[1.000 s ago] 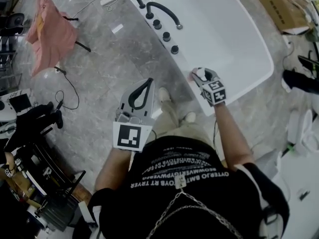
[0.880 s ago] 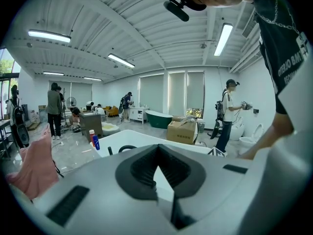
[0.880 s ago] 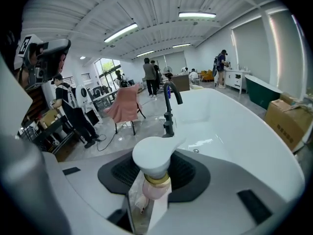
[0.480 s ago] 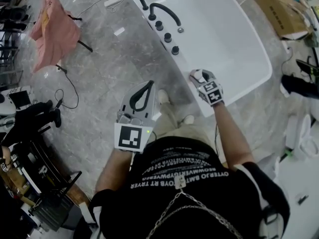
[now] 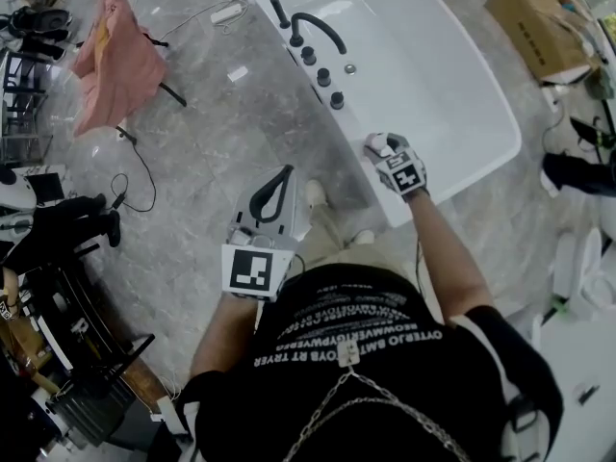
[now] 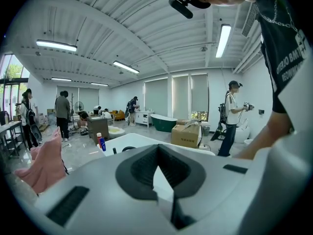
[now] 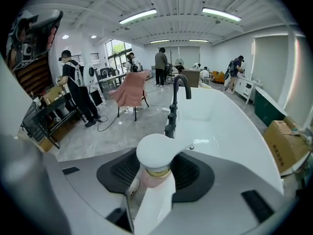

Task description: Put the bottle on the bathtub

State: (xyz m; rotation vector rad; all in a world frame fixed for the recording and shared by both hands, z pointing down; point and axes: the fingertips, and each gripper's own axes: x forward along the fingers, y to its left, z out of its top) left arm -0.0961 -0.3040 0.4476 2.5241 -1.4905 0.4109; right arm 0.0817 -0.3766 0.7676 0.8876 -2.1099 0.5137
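Observation:
A bottle with a round white cap (image 5: pixel 386 143) (image 7: pixel 156 153) and a pinkish body stands on the near rim of the white bathtub (image 5: pixel 354 125) (image 7: pixel 220 146). My right gripper (image 5: pixel 381 150) (image 7: pixel 157 174) reaches steeply down around it. Its jaws have just been opening. The bottle is still between them, with a gap showing at each side of its neck. My left gripper (image 5: pixel 286 169) (image 6: pixel 158 148) hangs over the marble floor left of the tub. It is shut with its tips touching, and it holds nothing.
A black faucet (image 5: pixel 318 22) (image 7: pixel 178 89) and several knobs line the tub's left rim. A pink cloth on a stand (image 5: pixel 115 56), cables (image 5: pixel 135 181) and a dark rack (image 5: pixel 67 239) lie to the left. A cardboard box (image 5: pixel 539 12) sits beyond the tub. People stand in the background.
The left gripper has drifted a little lower in the head view, toward the person's body. The right gripper has stayed at the tub's rim with the bottle between its jaws.

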